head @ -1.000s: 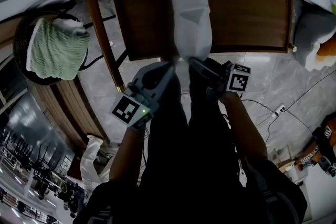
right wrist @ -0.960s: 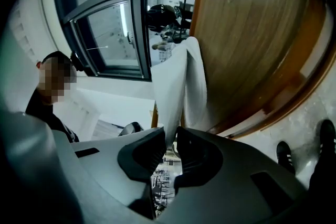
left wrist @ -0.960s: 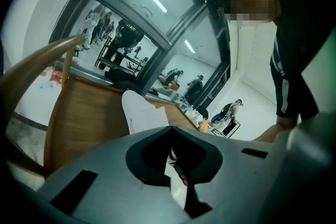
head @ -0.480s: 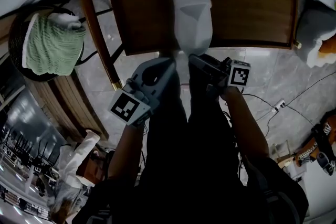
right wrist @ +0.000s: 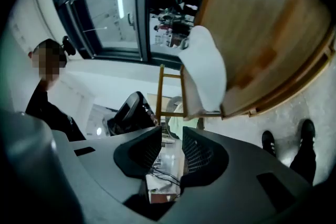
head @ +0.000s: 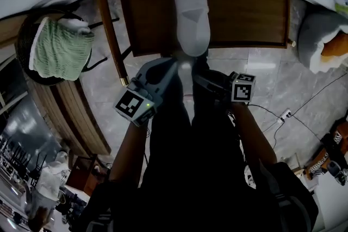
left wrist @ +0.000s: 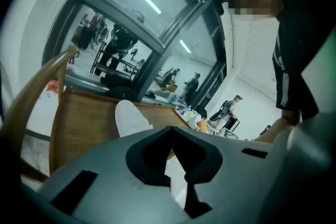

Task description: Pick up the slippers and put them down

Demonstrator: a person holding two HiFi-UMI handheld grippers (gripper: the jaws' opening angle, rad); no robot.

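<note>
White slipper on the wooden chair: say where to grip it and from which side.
Probably pinch the near end of the white fabric slipper, coming from the front of the brown wooden chair seat: that end overhangs the edge, leaving room above and below.

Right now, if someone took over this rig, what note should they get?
Left gripper: jaws together, nothing between them.
Right gripper: jaws have just been opening, now apart and empty.
White slipper lies on the wooden chair seat, heel over its front edge.
Done: slipper put down and released.
To do: draw both grippers back; no second slipper in view.
</note>
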